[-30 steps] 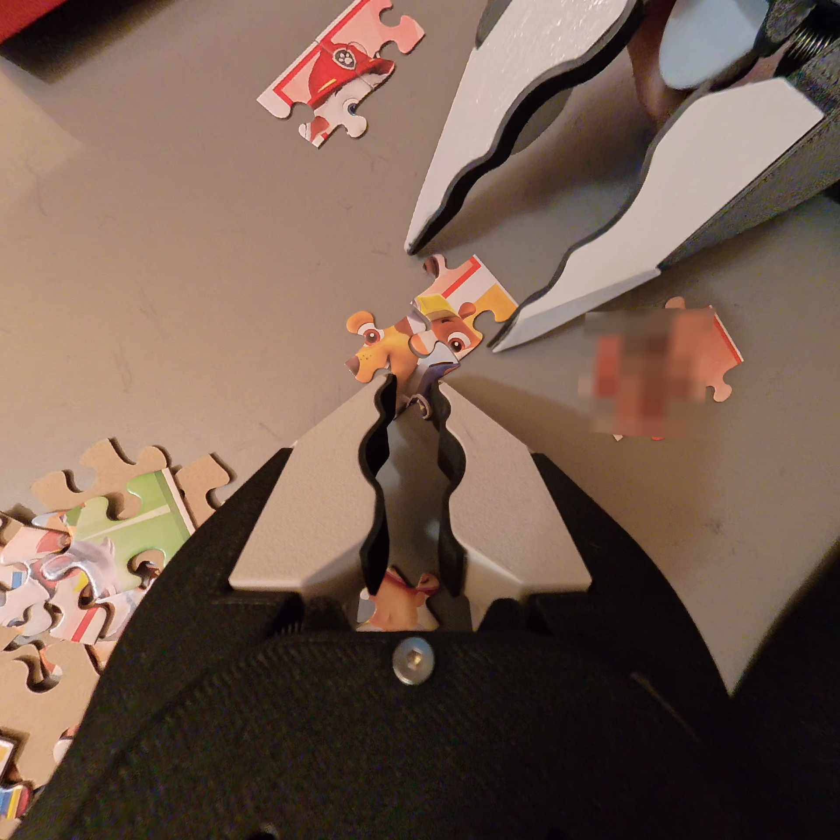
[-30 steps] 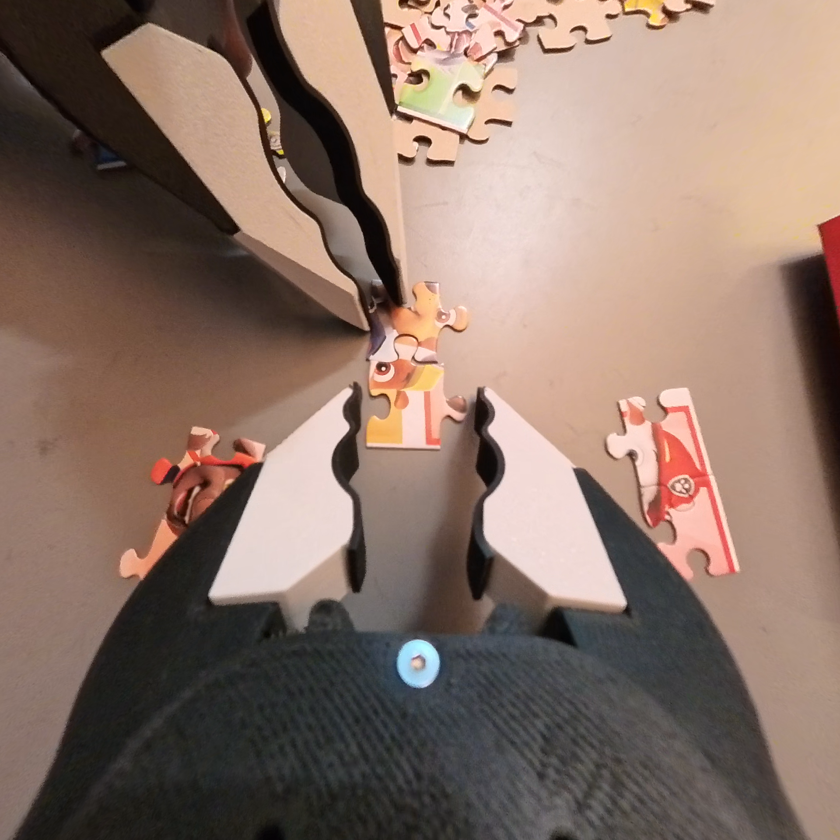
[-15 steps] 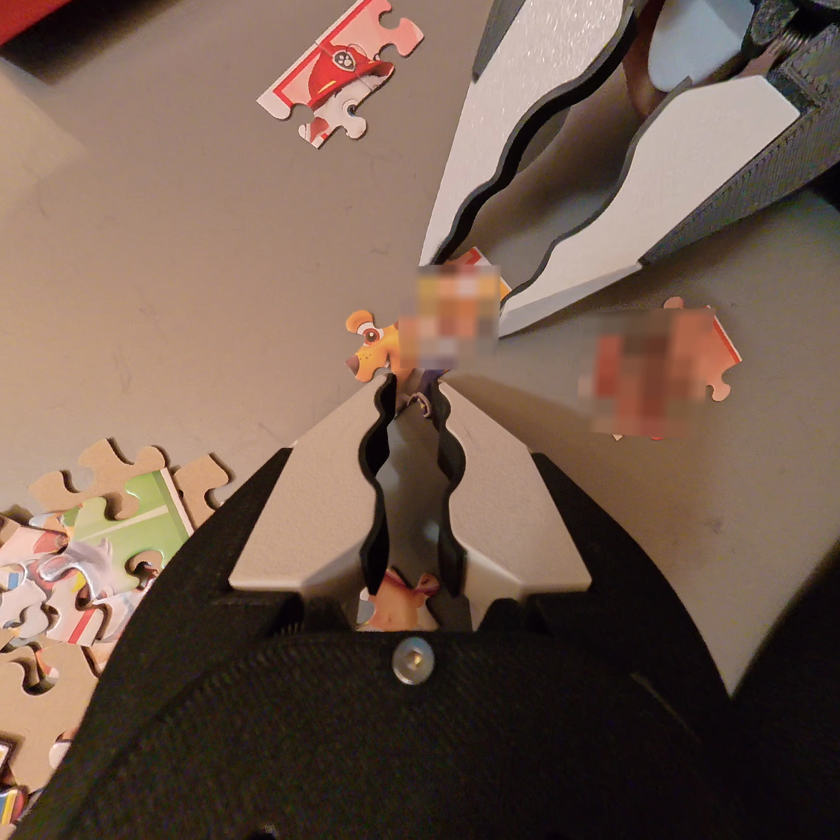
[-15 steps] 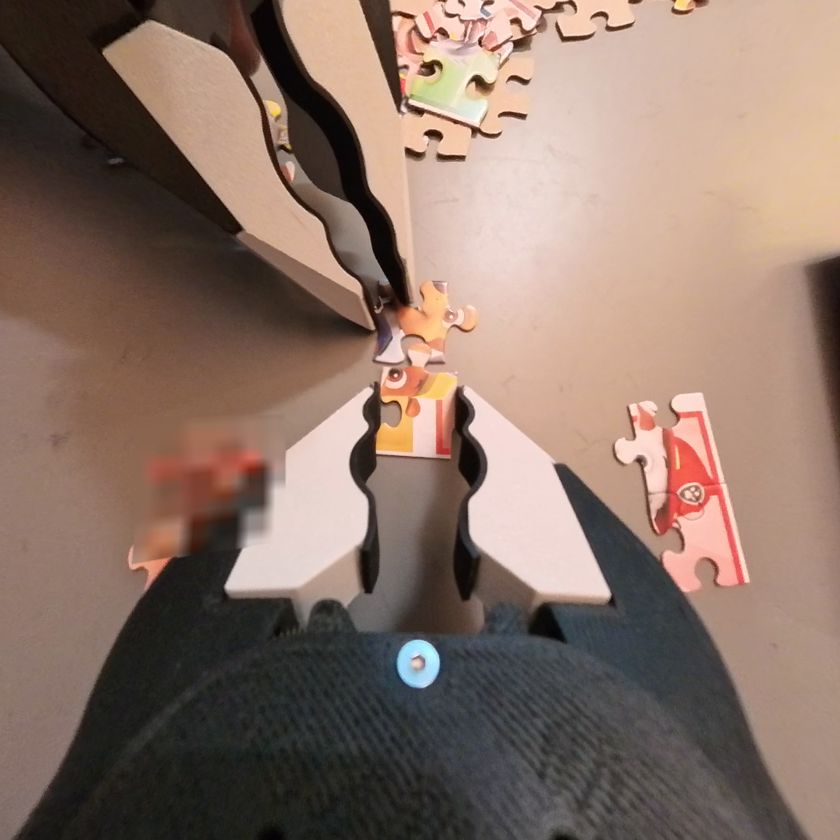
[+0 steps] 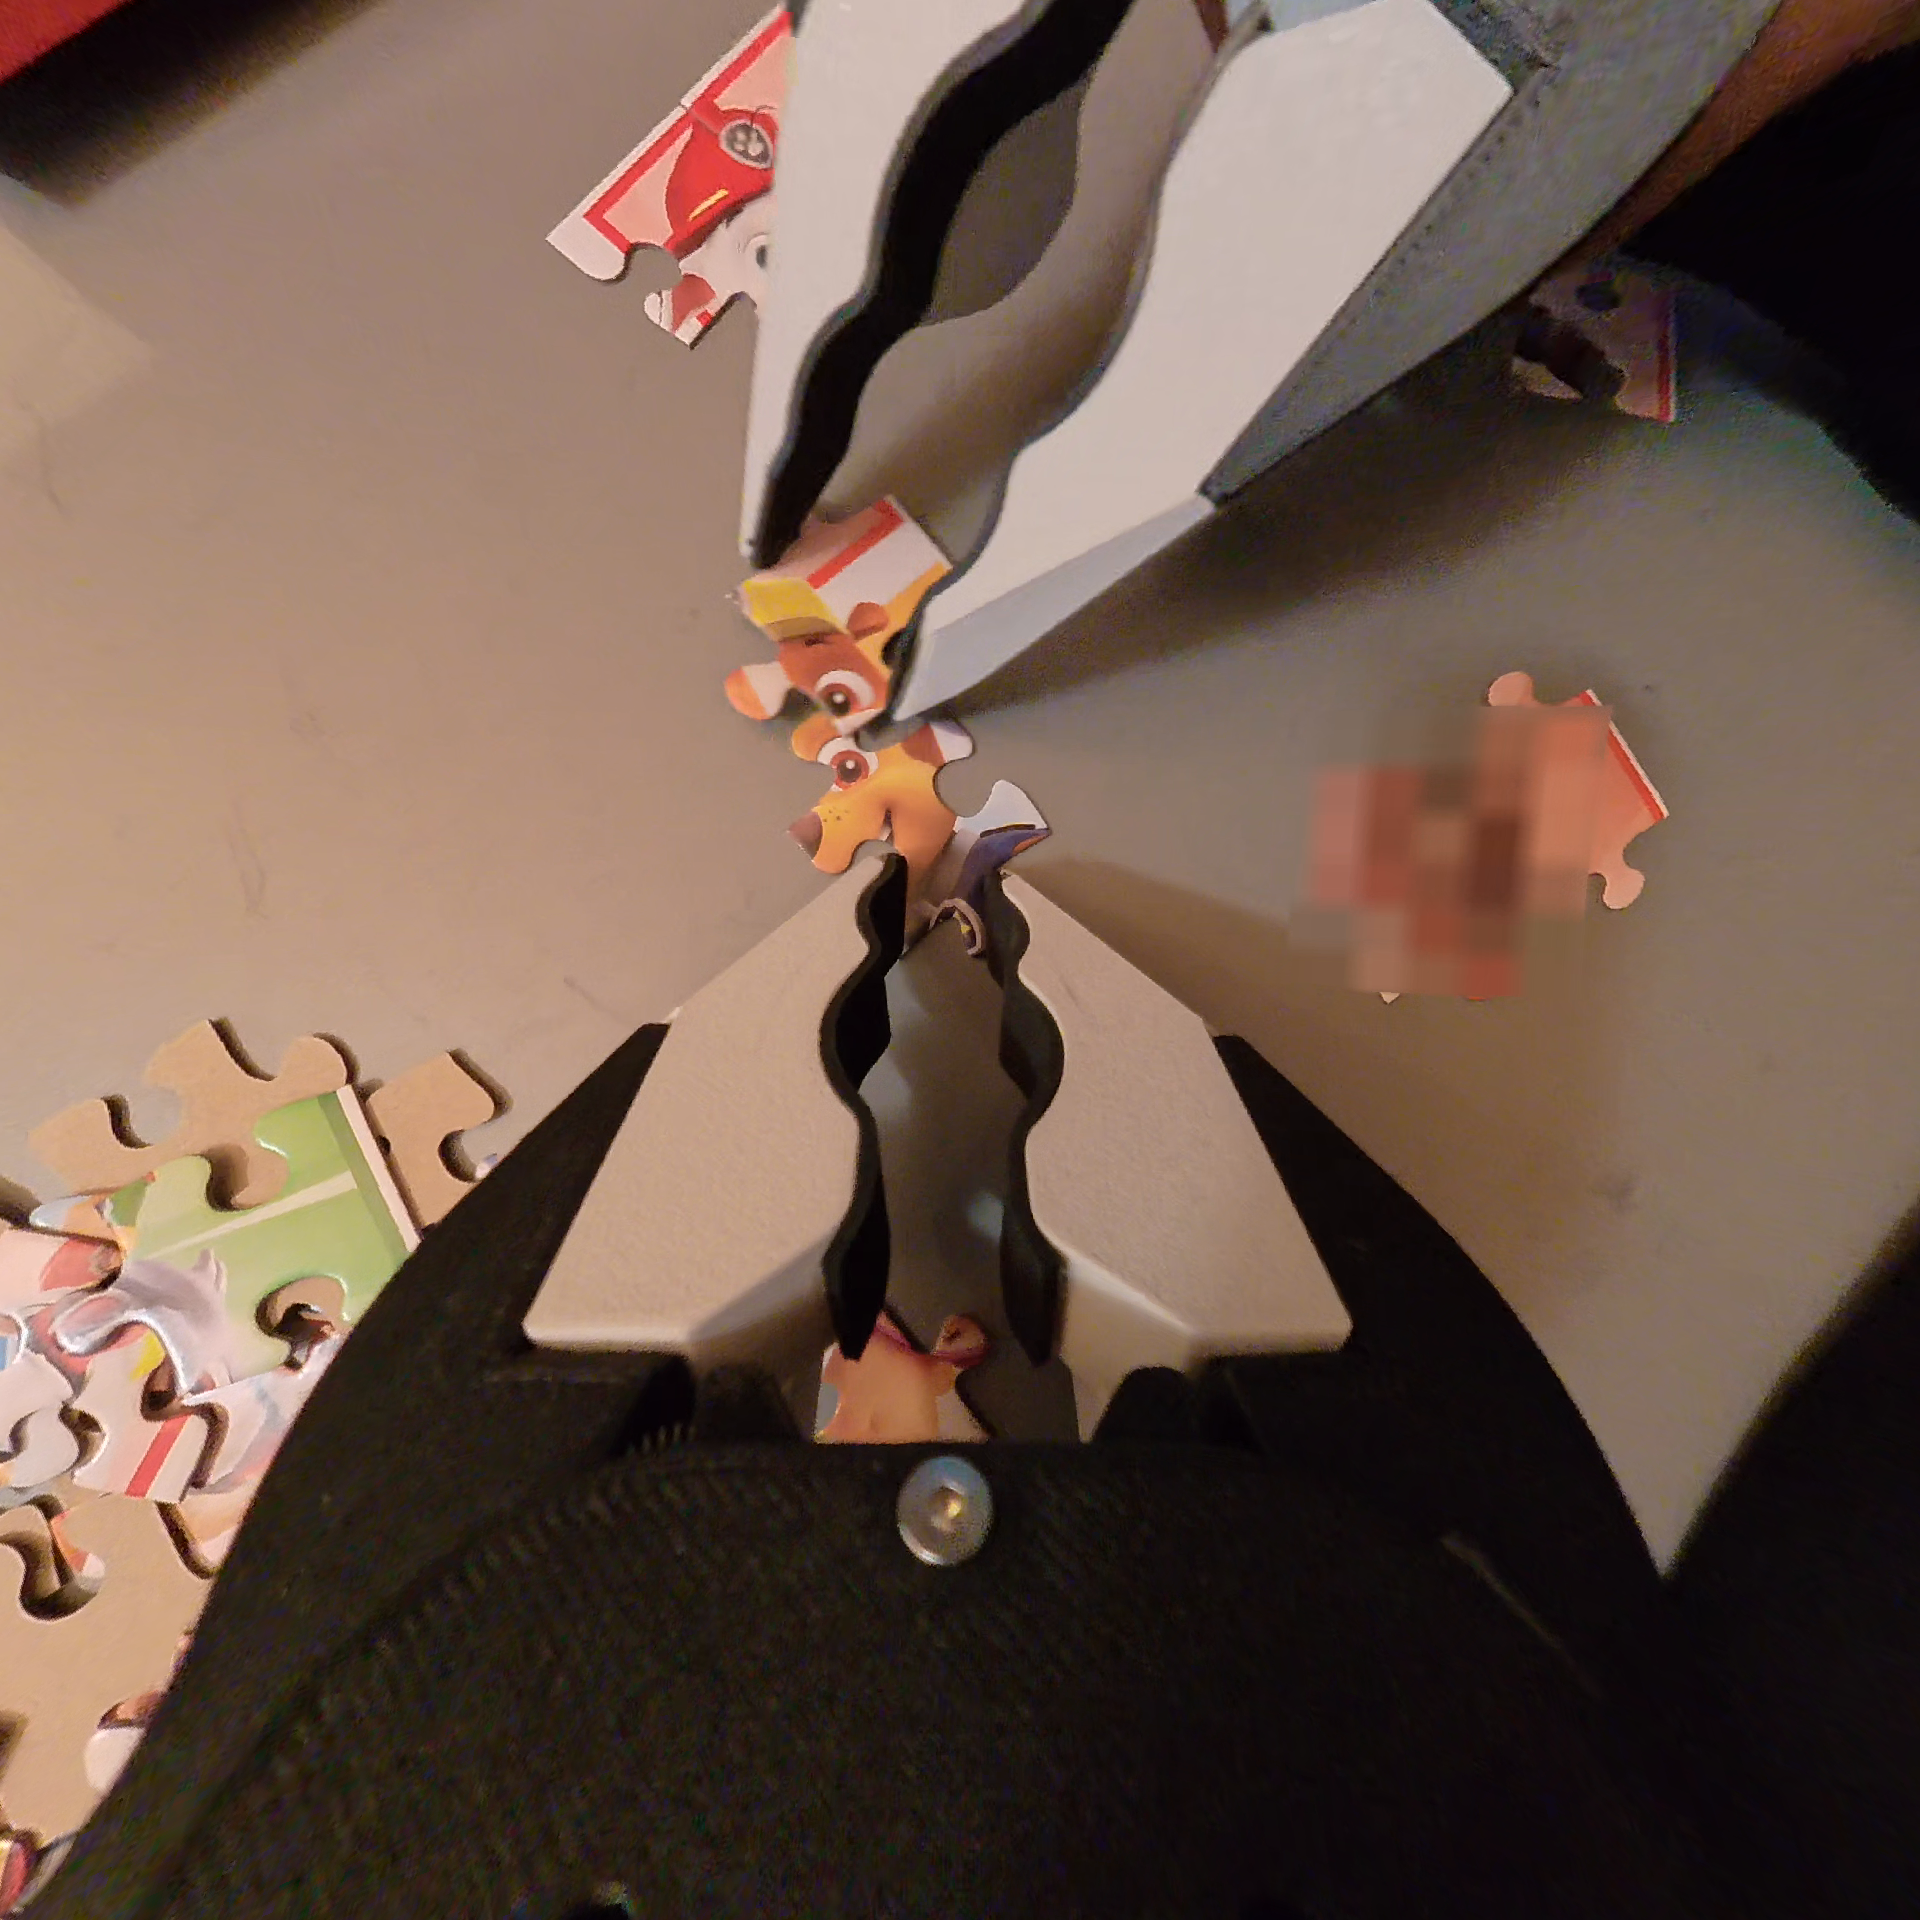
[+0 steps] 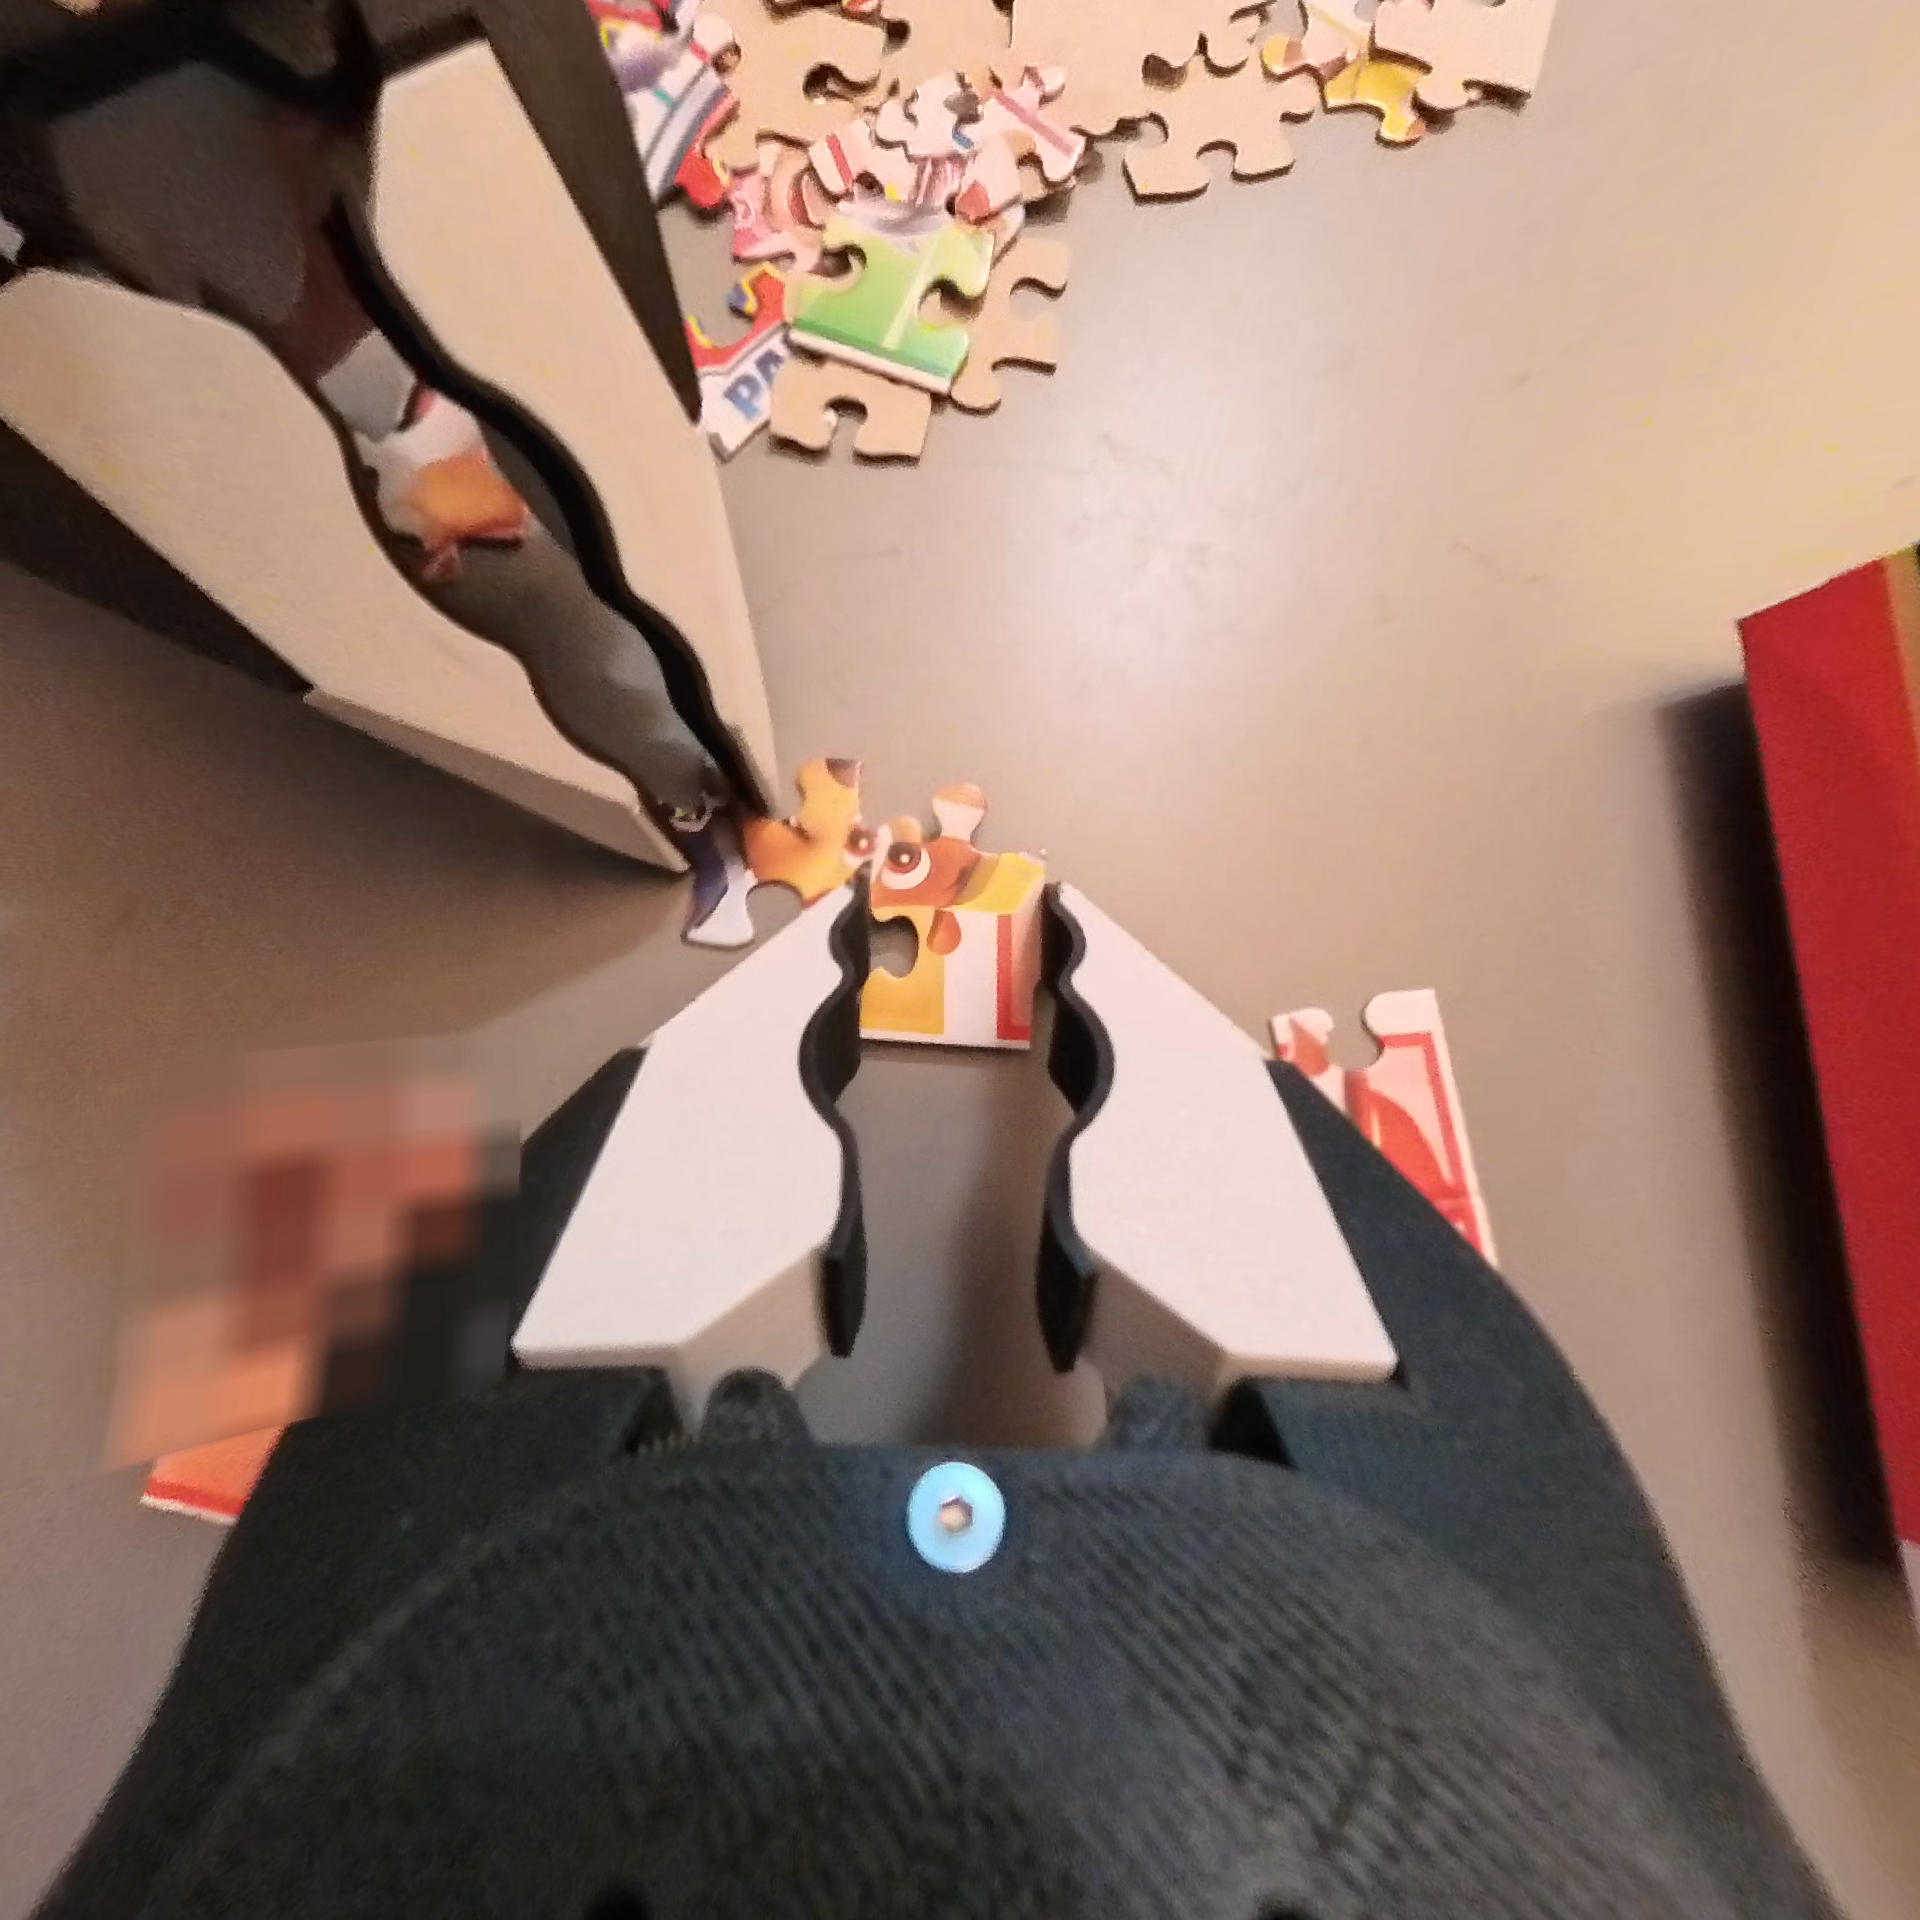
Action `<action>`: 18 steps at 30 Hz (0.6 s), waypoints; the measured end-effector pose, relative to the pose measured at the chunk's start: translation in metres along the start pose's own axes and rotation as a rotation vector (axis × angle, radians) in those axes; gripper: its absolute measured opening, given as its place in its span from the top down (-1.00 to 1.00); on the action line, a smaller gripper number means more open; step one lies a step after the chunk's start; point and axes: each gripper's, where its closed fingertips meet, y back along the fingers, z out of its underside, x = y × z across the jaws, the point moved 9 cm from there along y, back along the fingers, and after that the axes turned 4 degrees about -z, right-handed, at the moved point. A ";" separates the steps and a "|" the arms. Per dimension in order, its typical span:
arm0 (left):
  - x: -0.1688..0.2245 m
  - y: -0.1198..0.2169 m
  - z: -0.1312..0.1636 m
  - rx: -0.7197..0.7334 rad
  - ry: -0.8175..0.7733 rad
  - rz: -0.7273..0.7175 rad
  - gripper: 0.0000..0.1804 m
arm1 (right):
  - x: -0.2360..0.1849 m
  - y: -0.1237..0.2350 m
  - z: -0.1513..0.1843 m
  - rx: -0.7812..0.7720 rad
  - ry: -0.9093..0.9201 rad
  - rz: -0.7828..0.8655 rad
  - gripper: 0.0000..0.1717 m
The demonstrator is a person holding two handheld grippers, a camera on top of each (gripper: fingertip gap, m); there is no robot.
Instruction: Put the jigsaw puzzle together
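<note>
Orange puzzle piece (image 6: pixel 951 940) seemingly between right gripper (image 6: pixel 951 914) pads

Each wrist camera is sitting just behind its own two pale fingers, looking steeply down at the grey tabletop (image 5: pixel 312 623) from close range. The two views are facing each other, sharing the cartoon-dog cardboard puzzle pieces (image 5: pixel 873 717) (image 6: pixel 935 883) and the loose pile of puzzle pieces (image 5: pixel 208 1247) (image 6: pixel 935 208).

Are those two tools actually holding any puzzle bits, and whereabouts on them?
Left tool pinches the orange-and-purple puzzle piece by its purple end. Right tool grips the yellow-and-red edge piece across its sides.
</note>
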 end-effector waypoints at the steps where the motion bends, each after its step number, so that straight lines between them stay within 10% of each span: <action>1: 0.000 0.000 0.000 0.001 0.001 0.001 0.86 | 0.001 -0.001 -0.003 0.005 0.002 -0.006 0.64; 18: -0.002 0.000 0.001 0.011 0.016 0.024 0.87 | 0.007 0.000 0.002 0.023 -0.043 -0.010 0.48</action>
